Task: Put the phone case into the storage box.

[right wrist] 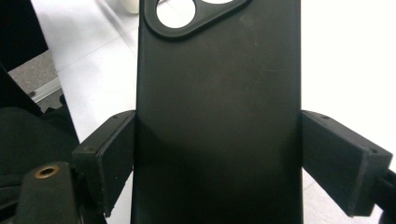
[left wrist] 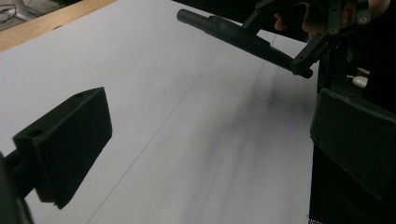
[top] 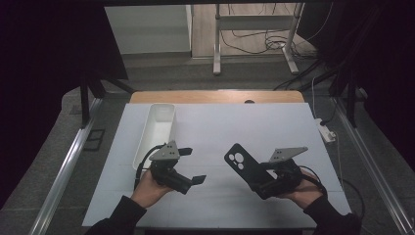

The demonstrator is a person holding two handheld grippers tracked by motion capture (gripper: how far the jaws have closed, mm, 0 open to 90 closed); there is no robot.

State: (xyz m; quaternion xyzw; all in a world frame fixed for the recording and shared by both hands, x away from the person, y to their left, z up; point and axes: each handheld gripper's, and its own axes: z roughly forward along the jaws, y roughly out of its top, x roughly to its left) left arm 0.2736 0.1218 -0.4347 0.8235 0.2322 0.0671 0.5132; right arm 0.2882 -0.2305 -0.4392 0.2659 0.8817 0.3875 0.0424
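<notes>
A black phone case [top: 240,159] with round camera cut-outs is held above the white table sheet, right of centre. My right gripper [top: 262,180] is shut on its lower half. In the right gripper view the case [right wrist: 217,93] stands upright between the two pads [right wrist: 109,156], which press on its long edges. My left gripper [top: 192,166] hovers to the left of the case, open, with nothing between its fingers. In the left gripper view its gripper [left wrist: 210,149] spans bare sheet, and the case [left wrist: 243,39] shows edge-on at the top.
A long white tray [top: 142,134] lies on the sheet at the back left, behind my left gripper. The wooden table edge [top: 215,96] runs along the back. A white power strip [top: 327,131] lies just off the sheet's right side.
</notes>
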